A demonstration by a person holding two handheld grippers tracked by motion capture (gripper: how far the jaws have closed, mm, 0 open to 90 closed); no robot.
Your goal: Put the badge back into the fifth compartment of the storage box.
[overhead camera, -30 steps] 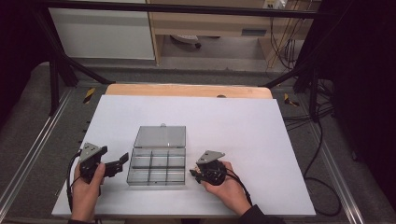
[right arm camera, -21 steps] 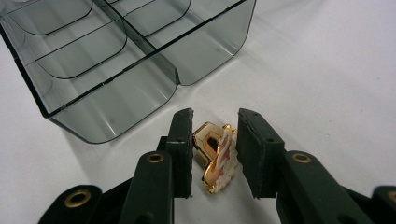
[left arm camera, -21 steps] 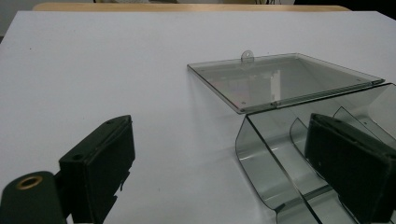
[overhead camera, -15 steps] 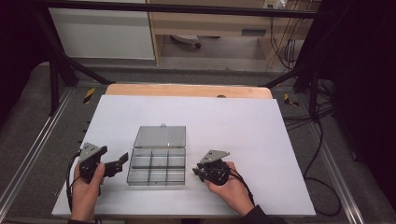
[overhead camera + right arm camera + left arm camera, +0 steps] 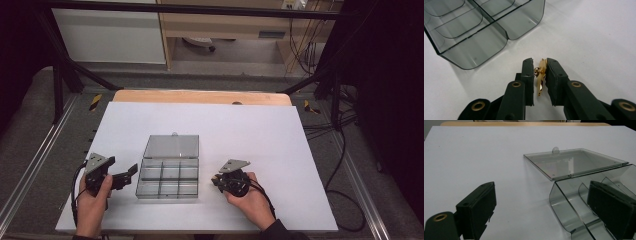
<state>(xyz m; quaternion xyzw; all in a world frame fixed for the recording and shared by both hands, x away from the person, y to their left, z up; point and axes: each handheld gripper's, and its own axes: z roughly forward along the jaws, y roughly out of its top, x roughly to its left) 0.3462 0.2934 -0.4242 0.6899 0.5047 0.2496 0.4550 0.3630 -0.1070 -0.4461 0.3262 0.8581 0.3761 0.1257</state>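
High view: we see the clear grey plastic compartment box [image 5: 169, 179] near the front of the white table [image 5: 260, 135], its lid [image 5: 172, 146] laid open on the far side. Our left gripper [image 5: 131, 171] sits just left of the box, our right gripper [image 5: 217, 181] to its right.

Left gripper view: we find the jaws spread wide, the right jaw over the box [image 5: 584, 202].

Right gripper view: we observe that the jaws have just been closing and now pinch a small gold-coloured metal piece [image 5: 540, 75], near the box corner [image 5: 506, 27].
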